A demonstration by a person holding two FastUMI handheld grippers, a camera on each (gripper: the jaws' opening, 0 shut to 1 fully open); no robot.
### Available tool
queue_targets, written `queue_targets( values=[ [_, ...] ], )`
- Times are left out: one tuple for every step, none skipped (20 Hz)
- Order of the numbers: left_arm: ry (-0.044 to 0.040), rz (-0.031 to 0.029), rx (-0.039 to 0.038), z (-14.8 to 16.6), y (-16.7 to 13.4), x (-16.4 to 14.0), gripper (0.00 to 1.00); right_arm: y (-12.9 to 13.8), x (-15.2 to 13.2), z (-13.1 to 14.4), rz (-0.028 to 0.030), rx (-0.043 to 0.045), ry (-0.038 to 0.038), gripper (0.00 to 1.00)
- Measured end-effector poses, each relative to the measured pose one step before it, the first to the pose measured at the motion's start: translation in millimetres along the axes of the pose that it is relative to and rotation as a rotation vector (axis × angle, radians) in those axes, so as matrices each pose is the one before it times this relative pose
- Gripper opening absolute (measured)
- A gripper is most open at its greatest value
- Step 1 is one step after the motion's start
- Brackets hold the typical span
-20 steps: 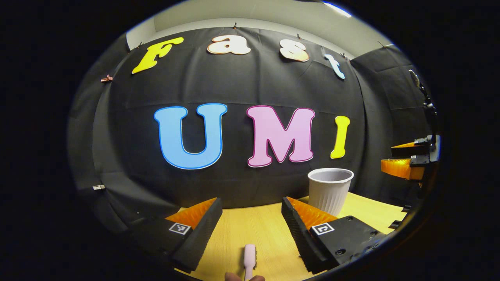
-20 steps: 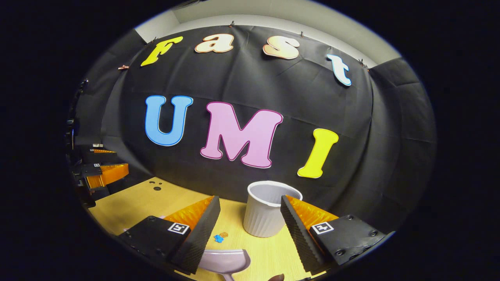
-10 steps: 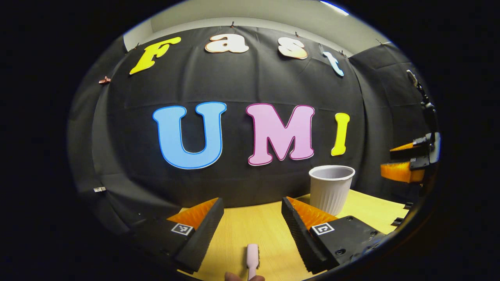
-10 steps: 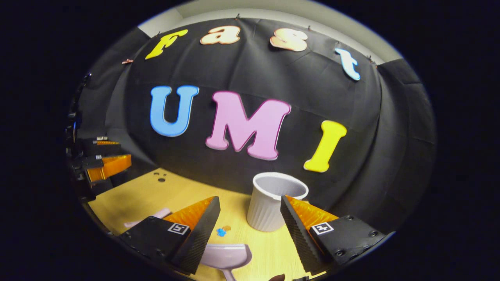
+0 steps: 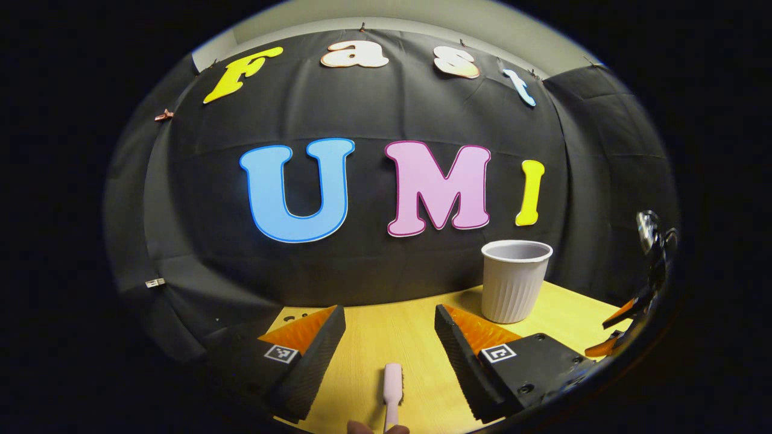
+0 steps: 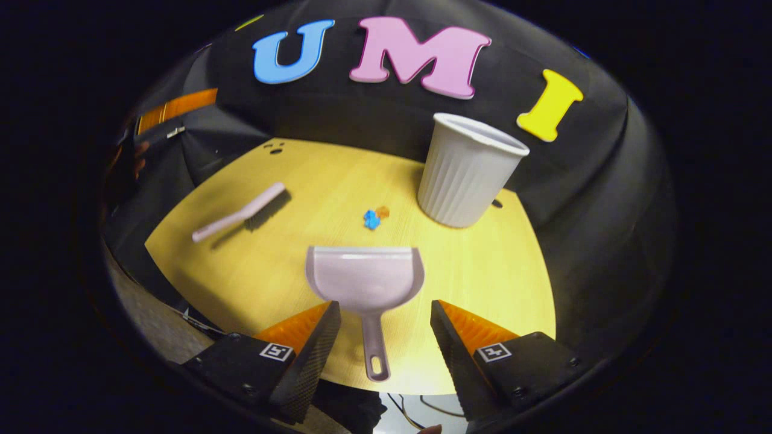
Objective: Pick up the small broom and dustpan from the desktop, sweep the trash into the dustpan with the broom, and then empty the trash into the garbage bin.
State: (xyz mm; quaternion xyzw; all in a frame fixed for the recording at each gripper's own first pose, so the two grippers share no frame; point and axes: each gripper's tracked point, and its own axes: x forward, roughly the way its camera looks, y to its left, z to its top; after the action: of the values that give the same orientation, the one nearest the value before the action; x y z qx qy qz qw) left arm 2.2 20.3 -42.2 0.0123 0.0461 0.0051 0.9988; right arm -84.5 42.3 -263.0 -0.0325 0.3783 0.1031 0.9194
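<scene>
Right gripper (image 6: 383,322) hangs wide open, empty, above the dustpan (image 6: 365,276) handle near the desk (image 6: 494,271) front edge. Left gripper (image 5: 389,337) also wide open w/ nothing held, broom (image 6: 241,211) just ahead. Bin (image 6: 467,169) at back. Dustpan looks light, stiff, slick plastic; grab mid-handle. Trash bits (image 6: 375,217) tiny.

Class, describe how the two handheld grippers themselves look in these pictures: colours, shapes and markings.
Both the left gripper and the right gripper look alike: each has two wedge-shaped black fingers with ribbed inner pads, orange ridged upper faces and a small square black-and-white marker on each finger. Screw heads dot the black bodies.
</scene>
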Motion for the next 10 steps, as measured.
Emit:
queue_targets(
  values=[
    [0.00142, 0.00116, 0.00436, -2.24, 0.84, -0.56, 0.94, 4.05, 10.75, -16.85, 0.00901, 0.01054, 0.04197, 0.94],
    [0.00072, 0.00167, 0.00175, 0.82, 0.76, -1.35, 0.94, 2.62, 10.76, -12.53, 0.00859, 0.01836, 0.03938, 0.94],
    [0.00088, 0.00372, -0.00034, -1.91, 1.56, -0.40, 0.94, 1.69, 12.14, -11.16, 0.00744, 0.01886, 0.03276, 0.94],
    [0.00506, 0.00411, -0.00176, -0.94, 1.76, -0.98, 0.94, -1.13, 14.17, -9.16, -0.00036, 0.01130, 0.03082, 0.94],
    [0.00707, 0.00479, -0.00156, -5.14, 1.40, -0.61, 0.94, -1.80, 11.66, -6.62, -0.00290, 0.00348, 0.03528, 0.93],
    [0.00575, 0.00562, -0.00006, -2.08, 1.62, -1.47, 0.94, 0.24, 13.14, -6.14, -0.00494, 0.00591, 0.03675, 0.94],
    [0.00150, 0.00581, 0.00497, -1.03, 2.05, -0.14, 0.94, 3.70, 10.82, -3.63, 0.00668, 0.01075, 0.02750, 0.93],
    [-0.00043, 0.00505, 0.00787, -0.01, 1.65, -1.24, 0.94, 4.81, 12.19, -0.79, 0.00645, 0.00579, 0.02357, 0.93],
    [0.00240, 0.00491, 0.00784, -2.20, 1.59, -0.82, 0.94, 3.30, 8.43, 0.54, 0.00651, 0.00182, 0.01418, 0.92],
    [0.00362, 0.00375, 0.00266, -0.72, 1.50, -0.64, 0.94, 3.38, 8.35, 1.36, 0.00981, 0.00300, 0.01312, 0.92]
  ],
)
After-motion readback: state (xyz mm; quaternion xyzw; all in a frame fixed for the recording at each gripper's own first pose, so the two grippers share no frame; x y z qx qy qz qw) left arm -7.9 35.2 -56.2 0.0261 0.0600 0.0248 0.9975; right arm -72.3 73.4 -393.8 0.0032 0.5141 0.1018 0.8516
